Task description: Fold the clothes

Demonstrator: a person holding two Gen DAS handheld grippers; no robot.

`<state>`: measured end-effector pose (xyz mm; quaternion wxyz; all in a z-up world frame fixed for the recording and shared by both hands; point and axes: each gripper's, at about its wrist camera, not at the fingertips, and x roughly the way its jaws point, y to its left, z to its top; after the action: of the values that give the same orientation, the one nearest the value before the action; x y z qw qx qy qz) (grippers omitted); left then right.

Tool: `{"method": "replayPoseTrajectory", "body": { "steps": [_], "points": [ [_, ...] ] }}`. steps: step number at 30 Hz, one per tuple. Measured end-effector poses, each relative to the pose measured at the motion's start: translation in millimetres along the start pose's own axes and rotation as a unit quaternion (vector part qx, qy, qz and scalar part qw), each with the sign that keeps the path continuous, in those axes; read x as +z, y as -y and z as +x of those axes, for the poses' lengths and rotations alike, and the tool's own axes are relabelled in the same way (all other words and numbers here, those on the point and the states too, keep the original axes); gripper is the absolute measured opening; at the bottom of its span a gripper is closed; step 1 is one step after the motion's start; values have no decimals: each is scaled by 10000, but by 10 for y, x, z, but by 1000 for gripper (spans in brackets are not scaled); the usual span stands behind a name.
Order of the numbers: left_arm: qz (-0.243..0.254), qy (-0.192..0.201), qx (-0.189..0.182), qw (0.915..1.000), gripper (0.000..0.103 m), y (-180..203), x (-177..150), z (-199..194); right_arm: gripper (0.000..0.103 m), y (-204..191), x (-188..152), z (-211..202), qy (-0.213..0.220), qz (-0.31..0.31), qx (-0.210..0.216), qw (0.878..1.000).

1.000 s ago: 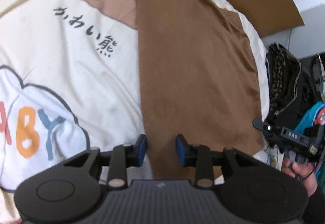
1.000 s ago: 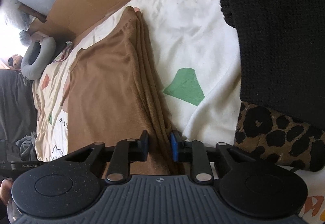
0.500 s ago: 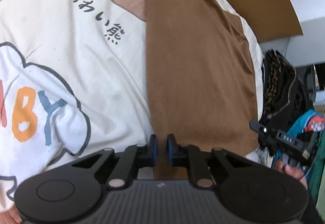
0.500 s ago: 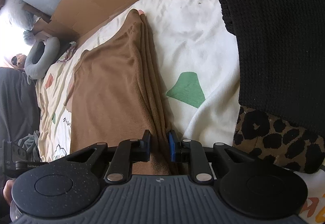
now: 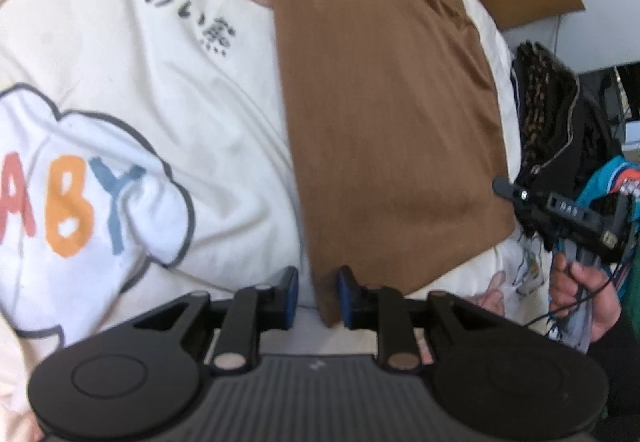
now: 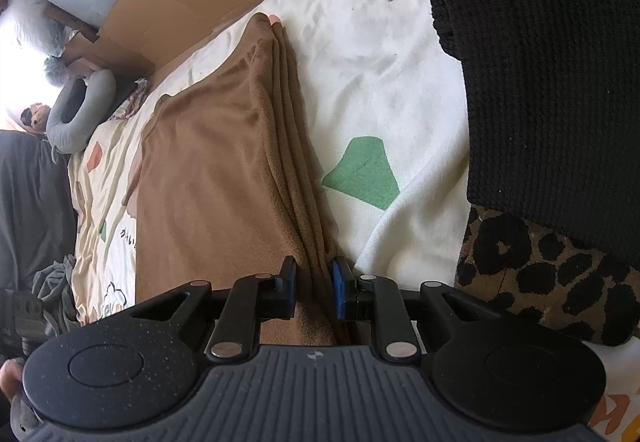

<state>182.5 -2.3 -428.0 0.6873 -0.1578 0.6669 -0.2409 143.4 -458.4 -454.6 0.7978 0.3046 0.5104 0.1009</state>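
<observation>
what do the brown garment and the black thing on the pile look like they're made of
Brown garment: probably a soft brushed or fleecy knit, matte, with a faint nap and thick rounded folded edges. Black garment: a chunky waffle or rib knit, judging by its regular grid of small bumps; the fibre cannot be told. Under it lies a fuzzy leopard-print fabric.

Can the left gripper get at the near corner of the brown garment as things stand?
Probably yes. The left gripper is open and its fingers already straddle the brown garment corner; nothing lies between.
</observation>
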Motion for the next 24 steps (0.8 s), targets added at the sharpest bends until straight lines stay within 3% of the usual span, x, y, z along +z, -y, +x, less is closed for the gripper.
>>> {"method": "replayPoseTrajectory", "body": {
  "steps": [3,8,18,19,21,24],
  "points": [
    [-180,141,-163,9996,37,-13,66,-17,19,10,13,3,-22,34,3,10000],
    [-447,249,-229,9984,36,-83,114,136,20,43,1,6,-31,167,32,9999],
    [-633,419,-779,9941,39,-167,50,220,23,53,25,42,-157,188,-7,9997],
    [-634,416,-806,9939,38,-160,37,227,21,51,24,43,-155,190,-2,9997],
    [-635,409,-861,9934,20,-146,11,242,20,43,23,42,-155,192,5,9997],
    [-600,388,-843,9939,9,-126,7,234,17,4,35,32,-190,144,-45,9997]
  ]
}}
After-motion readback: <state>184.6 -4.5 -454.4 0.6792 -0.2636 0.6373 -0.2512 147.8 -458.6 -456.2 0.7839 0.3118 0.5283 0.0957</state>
